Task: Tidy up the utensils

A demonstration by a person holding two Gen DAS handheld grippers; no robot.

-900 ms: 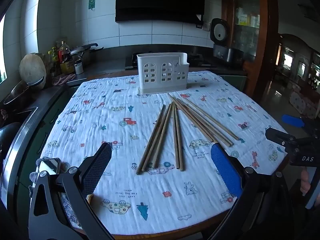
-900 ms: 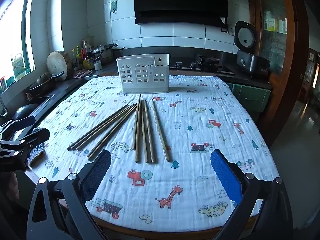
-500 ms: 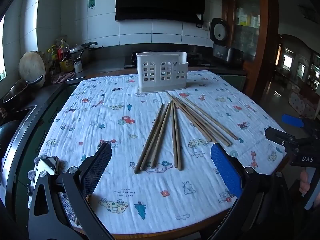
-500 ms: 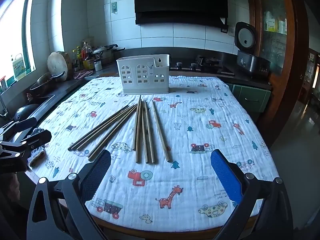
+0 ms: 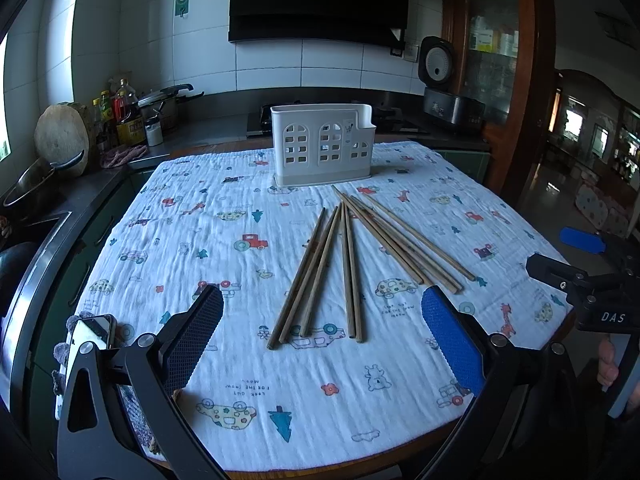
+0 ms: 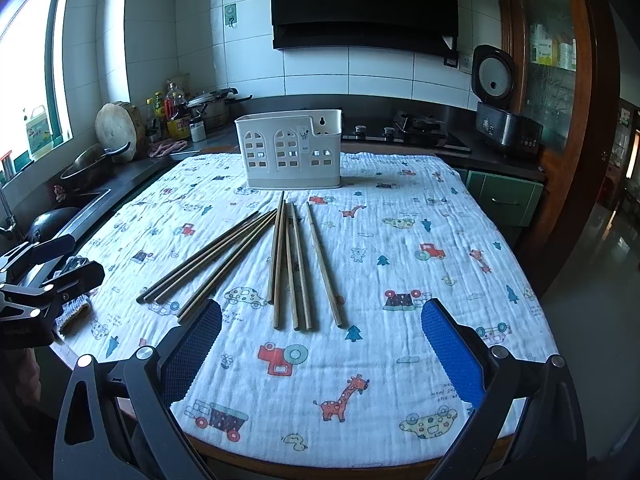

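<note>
Kitchen tiles and a dark range hood fill the top of both views, and nothing on the table has shifted over the last second: the chopsticks (image 5: 344,268) lie fanned mid-frame on the cartoon-print tablecloth (image 5: 224,240), none yet in the white utensil holder (image 5: 322,144) behind them. Left gripper (image 5: 320,336) and right gripper (image 6: 318,344) hover with fingers spread wide, empty. Sorting hasn't begun.

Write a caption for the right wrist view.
Open right gripper above chopsticks fanned on the cloth before an empty-looking white holder.
</note>
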